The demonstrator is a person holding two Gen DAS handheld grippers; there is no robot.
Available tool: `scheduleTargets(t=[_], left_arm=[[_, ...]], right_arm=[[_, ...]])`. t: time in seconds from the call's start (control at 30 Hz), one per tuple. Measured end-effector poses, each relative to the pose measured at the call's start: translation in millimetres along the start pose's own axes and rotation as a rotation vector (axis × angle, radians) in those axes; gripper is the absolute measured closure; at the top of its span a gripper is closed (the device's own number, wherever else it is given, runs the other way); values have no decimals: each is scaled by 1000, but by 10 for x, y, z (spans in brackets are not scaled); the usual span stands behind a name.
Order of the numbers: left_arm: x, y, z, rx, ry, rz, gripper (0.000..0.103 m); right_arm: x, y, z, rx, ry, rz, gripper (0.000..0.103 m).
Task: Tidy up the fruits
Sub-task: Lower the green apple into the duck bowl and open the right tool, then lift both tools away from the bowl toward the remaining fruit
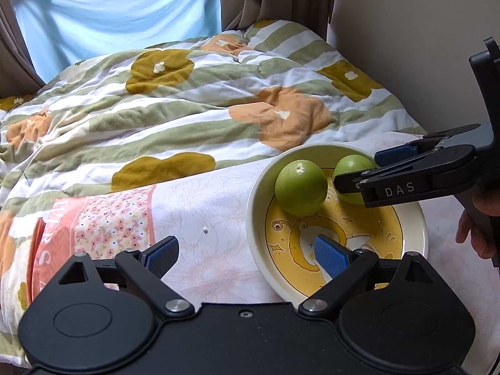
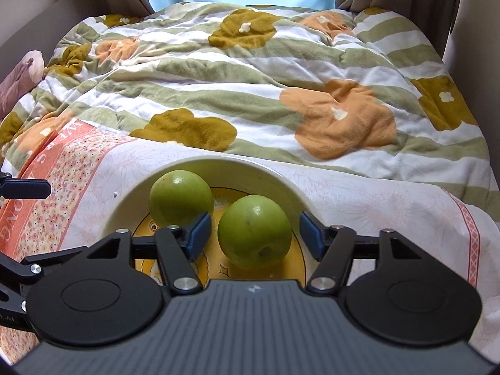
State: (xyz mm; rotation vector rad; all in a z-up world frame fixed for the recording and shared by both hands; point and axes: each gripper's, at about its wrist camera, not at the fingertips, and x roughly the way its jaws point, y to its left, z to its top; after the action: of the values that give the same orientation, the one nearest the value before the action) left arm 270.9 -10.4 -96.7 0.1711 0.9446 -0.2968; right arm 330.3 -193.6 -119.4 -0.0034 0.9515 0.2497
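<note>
Two green round fruits lie in a cream bowl [image 1: 256, 193] with a yellow cartoon bottom, set on the bed. My right gripper [image 2: 254, 234] is open astride the nearer fruit [image 2: 254, 231]; small gaps show between its blue pads [image 2: 198, 234] and the fruit. The other fruit [image 2: 179, 197] rests to the left at the bowl's [image 2: 125, 206] back wall. In the left wrist view the right gripper [image 1: 357, 170] comes in from the right over one fruit [image 1: 353, 164], beside the second fruit [image 1: 300, 187]. My left gripper [image 1: 248, 254] stands open and empty over the bowl's near left rim.
The bowl sits on a pink floral sheet [image 1: 200, 206]. A rumpled quilt [image 1: 175, 106] with green stripes and flowers covers the bed behind. A wall [image 1: 406, 31] runs along the right, curtains [image 1: 118, 9] at the back. A plush toy [image 2: 18, 78] lies far left. A hand [image 1: 478, 218] holds the right gripper.
</note>
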Motion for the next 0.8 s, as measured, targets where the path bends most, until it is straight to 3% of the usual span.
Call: scheduleTargets(t=[0.13,0.4,0.6,0.8], left_arm=[[-22,-14,-13,-2,1,-2,7],[-194,-94,-17,-5,-25,15,7],[-485,-177,-24,-30,-69,38,7],[-890,-283,-117,-67,-126,91,7]], right_arm=[[-111,-86,-34,65,-23,29,0],[-419,-88,-32,45,-49,-1,0],[-810,-67,-69,31,-87,4,0],[-1311,6,-184,-25,-111,-45,0]])
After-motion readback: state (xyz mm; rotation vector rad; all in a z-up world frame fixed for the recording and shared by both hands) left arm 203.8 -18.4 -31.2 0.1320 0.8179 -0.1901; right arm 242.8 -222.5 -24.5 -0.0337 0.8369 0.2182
